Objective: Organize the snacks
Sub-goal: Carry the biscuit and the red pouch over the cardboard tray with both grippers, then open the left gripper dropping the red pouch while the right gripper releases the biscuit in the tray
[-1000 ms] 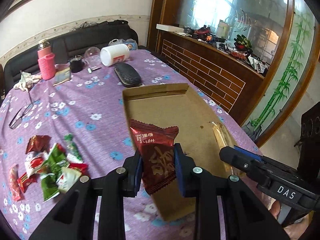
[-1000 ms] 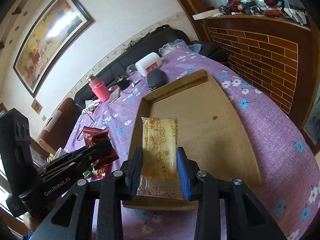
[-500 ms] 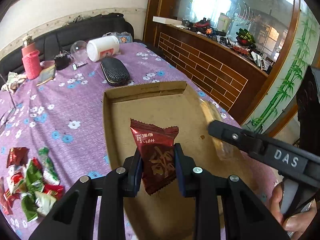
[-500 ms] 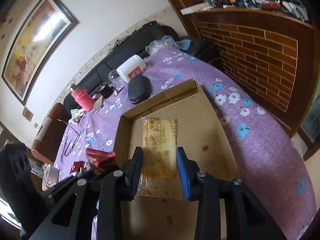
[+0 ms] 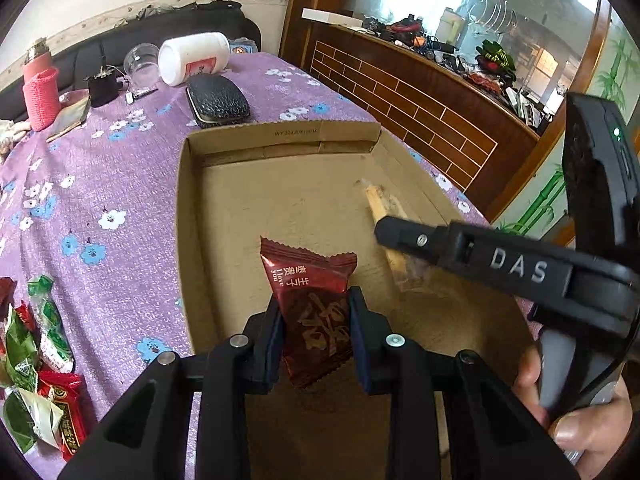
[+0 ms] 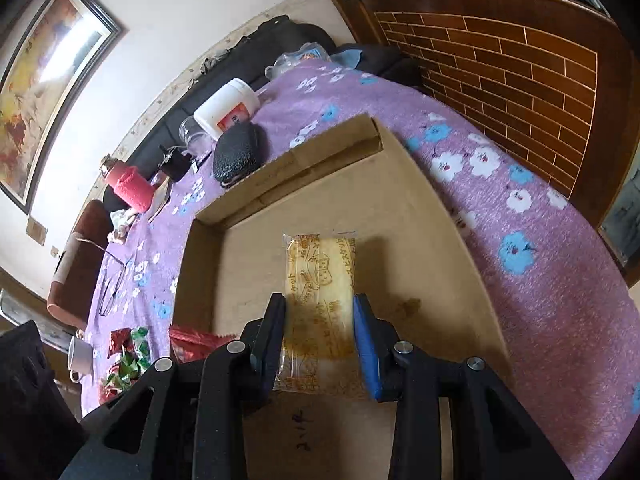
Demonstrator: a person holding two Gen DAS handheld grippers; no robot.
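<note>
My left gripper [image 5: 316, 330] is shut on a dark red snack packet [image 5: 310, 300] and holds it over the near part of the shallow cardboard box [image 5: 188, 216]. My right gripper [image 6: 320, 334] is shut on a yellow biscuit packet [image 6: 320, 280] and holds it over the box floor [image 6: 432, 248]. In the left wrist view the right gripper [image 5: 384, 228] reaches in from the right with the biscuit packet [image 5: 384, 216] edge-on. A pile of loose red and green snack packets [image 5: 36, 368] lies on the purple cloth left of the box, and also shows in the right wrist view [image 6: 128, 356].
Beyond the box lie a black case [image 5: 218, 100], a white jar [image 5: 194, 58] on its side, a clear cup [image 5: 140, 64] and a pink bottle [image 5: 40, 92]. A brick-patterned wooden counter [image 5: 420, 96] borders the table's right side. A white mug [image 6: 80, 356] stands left.
Both grippers moved forward and down over the box, each still holding its packet. The right gripper now hangs lower and nearer the box floor.
</note>
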